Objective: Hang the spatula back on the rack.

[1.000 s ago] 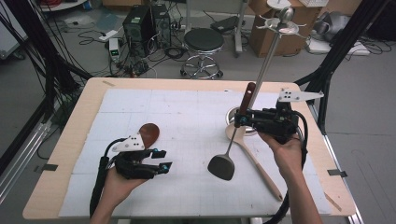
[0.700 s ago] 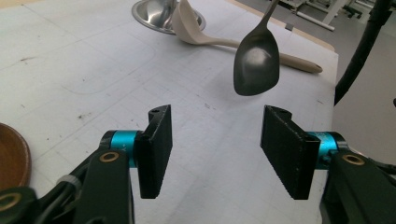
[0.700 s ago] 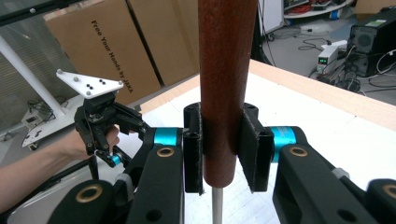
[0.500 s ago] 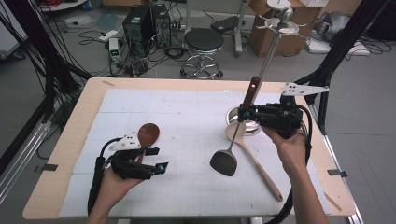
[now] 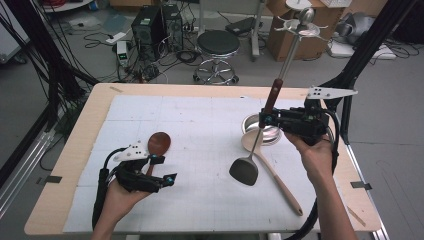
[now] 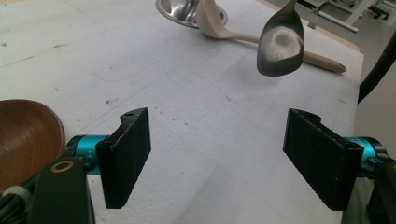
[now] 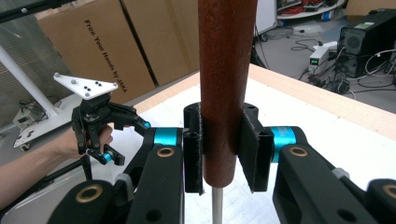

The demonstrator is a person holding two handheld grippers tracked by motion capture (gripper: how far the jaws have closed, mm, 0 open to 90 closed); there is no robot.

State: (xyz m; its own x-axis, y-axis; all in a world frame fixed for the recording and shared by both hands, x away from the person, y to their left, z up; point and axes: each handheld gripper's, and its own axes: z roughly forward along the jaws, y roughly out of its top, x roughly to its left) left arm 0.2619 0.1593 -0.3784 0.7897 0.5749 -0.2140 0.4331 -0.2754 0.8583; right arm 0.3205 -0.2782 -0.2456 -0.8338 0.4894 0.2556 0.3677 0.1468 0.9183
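Observation:
My left gripper [image 5: 167,169] rests low over the white mat at the front left; its jaws have just been opening and stand open [image 6: 217,156] with nothing between them. A brown wooden spoon [image 5: 158,143] lies beside it, its bowl [image 6: 23,135] outside the left jaw and its handle hidden under the gripper. My right gripper [image 5: 265,120] is shut [image 7: 223,149] on the dark wooden handle [image 7: 226,70] of a metal spatula [image 5: 244,171]. The spatula hangs blade down above the mat, and its blade [image 6: 280,44] is off the table.
A steel bowl-shaped base [image 5: 272,136] with a tall metal pole [image 5: 292,55] stands at the right. A beige wooden spoon [image 5: 275,175] lies against it, pointing to the front right. The far hand and the left gripper [image 7: 100,126] show past the spatula handle.
The left gripper's jaws have spread wider while the brown spoon stays put. The right hand has lifted the spatula slightly and stood it more upright.

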